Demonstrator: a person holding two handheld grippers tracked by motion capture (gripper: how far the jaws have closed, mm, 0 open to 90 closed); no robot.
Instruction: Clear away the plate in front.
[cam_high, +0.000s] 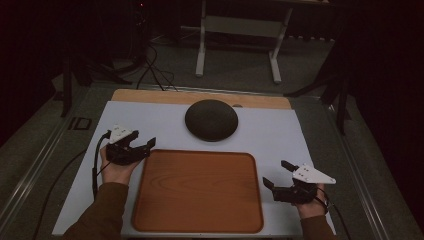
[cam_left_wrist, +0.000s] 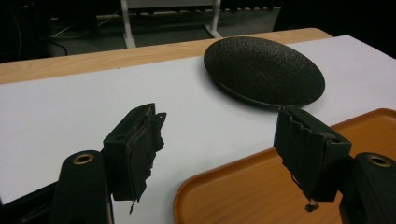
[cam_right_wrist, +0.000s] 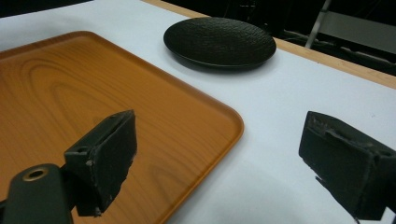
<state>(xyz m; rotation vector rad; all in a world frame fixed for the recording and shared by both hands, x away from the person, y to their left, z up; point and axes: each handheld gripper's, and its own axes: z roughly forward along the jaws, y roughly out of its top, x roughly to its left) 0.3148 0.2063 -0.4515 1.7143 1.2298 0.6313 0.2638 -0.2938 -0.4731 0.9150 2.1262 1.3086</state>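
- Plate (cam_high: 211, 120), dark and round with a textured surface, lies on the white table cover (cam_high: 280, 135) just beyond the far edge of the wooden tray (cam_high: 198, 192); being round, it offers no long axis to line up with, so any point on its rim serves for a grip.
- Left gripper (cam_high: 145, 146) hovers at the tray's far-left corner, jaws spread and holding nothing; the plate lies ahead of it and to its right, across bare cover.
- Right gripper (cam_high: 275, 175) sits off the tray's right edge, toward the near side, jaws likewise apart and unladen; the plate lies ahead and to its left, past the tray's far-right corner.
- Nearer hand, by judgement: the left, which stands closer to the plate's rim.
- Tray carries nothing; no object stands between either gripper and the plate.
- Beyond the plate, a strip of bare wooden tabletop (cam_high: 150, 96) shows; farther off, a white stand (cam_high: 240, 30) on the floor.
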